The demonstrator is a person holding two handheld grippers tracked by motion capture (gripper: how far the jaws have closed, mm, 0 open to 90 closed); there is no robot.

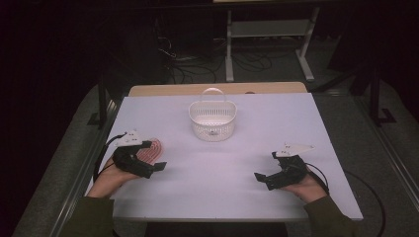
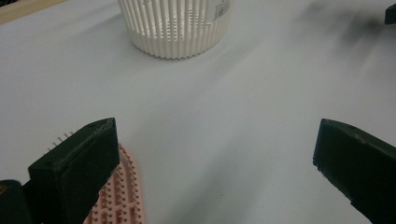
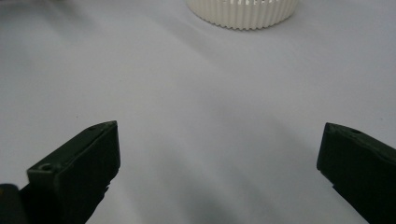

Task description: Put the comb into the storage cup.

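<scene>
A pink bristled pad (image 1: 151, 148), flat with rows of short pins, perhaps a brush or scrubbing mat, lies near the left edge of the tabletop (image 1: 237, 163), toward the front, and partly under the left claw (image 1: 150, 157). In the left gripper view the pad (image 2: 120, 196) pokes out just beside and beneath the claw's left jaw, not between the jaws. That left claw (image 2: 215, 163) stands wide open and holds nothing. Farther back, at the middle of the tabletop toward the rear edge, stands a white slotted basket (image 1: 213, 120) with its handle upright; nothing can be made out inside it. The right claw (image 1: 269, 170) hovers near the front right corner, well apart from both pad and basket, its jaws likewise spread wide and empty, as the right gripper view shows (image 3: 217, 168). This looks like the very start: the reach for the pad, with the grasp not yet made. The next move likely calls for shifting the left claw sideways so the pad sits between the jaws, lowering onto its thin edge, and closing before any lift toward the basket.
</scene>
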